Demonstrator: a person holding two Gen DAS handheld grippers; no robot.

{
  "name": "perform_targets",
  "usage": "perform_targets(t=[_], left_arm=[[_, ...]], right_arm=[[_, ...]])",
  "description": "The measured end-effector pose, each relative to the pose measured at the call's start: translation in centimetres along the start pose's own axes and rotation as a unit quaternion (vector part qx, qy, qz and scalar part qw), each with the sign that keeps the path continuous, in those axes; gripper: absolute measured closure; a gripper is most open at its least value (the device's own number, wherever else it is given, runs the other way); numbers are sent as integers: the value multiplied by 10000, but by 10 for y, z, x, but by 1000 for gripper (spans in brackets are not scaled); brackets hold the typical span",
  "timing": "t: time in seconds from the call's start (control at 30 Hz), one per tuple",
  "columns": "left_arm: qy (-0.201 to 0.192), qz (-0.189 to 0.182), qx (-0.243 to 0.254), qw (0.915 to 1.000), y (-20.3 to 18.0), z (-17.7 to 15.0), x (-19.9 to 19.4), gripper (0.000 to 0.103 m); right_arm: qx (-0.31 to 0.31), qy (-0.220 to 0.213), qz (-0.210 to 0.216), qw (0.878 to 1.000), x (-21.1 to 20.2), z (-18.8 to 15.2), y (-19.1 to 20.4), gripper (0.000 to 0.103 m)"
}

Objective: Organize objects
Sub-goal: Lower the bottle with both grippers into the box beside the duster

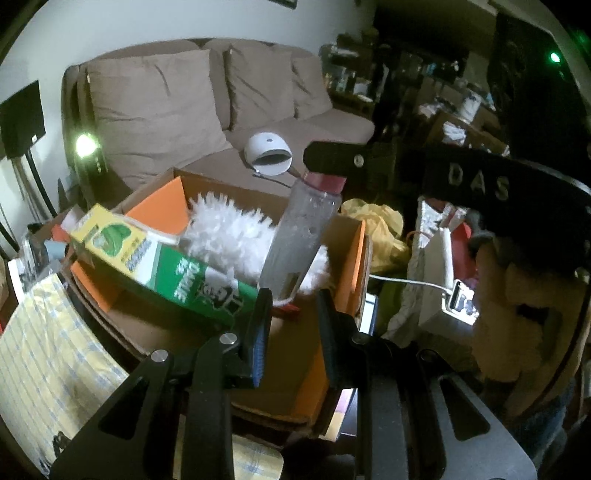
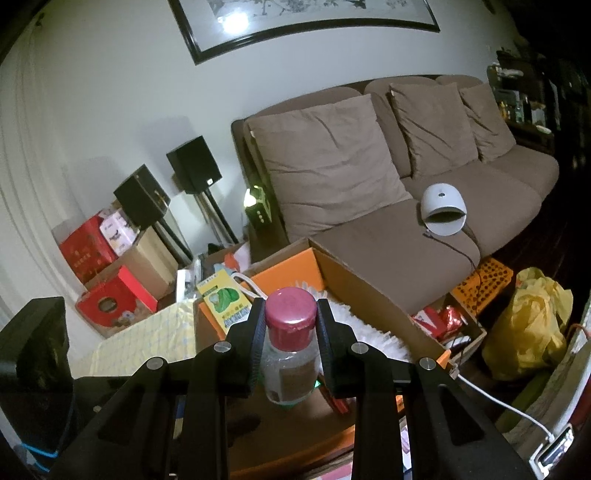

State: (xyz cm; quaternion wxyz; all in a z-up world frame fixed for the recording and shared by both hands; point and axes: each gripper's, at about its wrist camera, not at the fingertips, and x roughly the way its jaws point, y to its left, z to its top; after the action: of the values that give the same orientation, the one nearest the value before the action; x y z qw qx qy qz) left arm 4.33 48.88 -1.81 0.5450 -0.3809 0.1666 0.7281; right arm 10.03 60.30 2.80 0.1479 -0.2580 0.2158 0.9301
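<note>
The clear plastic bottle with the dark-red cap [image 2: 291, 347] hides much of the white fluffy duster [image 2: 369, 332] in the open cardboard box with orange flaps [image 2: 369, 291]. The black-framed wall picture [image 2: 295, 22] runs off the top edge. Shelves at far right [image 1: 424, 81] are too dark to read.

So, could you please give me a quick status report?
Right claw shut on clear bottle, over cardboard box. Left claw holds nothing. Duster and green carton inside box.

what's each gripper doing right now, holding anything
left gripper: partly open, nothing between its fingers.
right gripper: shut on the clear bottle, gripped just below its red cap.
</note>
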Motion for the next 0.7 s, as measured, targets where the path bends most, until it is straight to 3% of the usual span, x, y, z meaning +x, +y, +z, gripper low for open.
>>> perform_targets(t=[0.3, 0.53, 0.7], left_arm=[[98, 125, -110, 9998, 11, -11, 6, 80], [-58, 37, -697, 9975, 29, -22, -6, 81], [-108, 223, -787, 9966, 37, -31, -13, 81]], right_arm=[[-104, 201, -10, 9997, 9, -4, 6, 77], [-458, 422, -76, 9980, 15, -9, 21, 77], [-555, 684, 35, 9961, 23, -14, 27, 77]])
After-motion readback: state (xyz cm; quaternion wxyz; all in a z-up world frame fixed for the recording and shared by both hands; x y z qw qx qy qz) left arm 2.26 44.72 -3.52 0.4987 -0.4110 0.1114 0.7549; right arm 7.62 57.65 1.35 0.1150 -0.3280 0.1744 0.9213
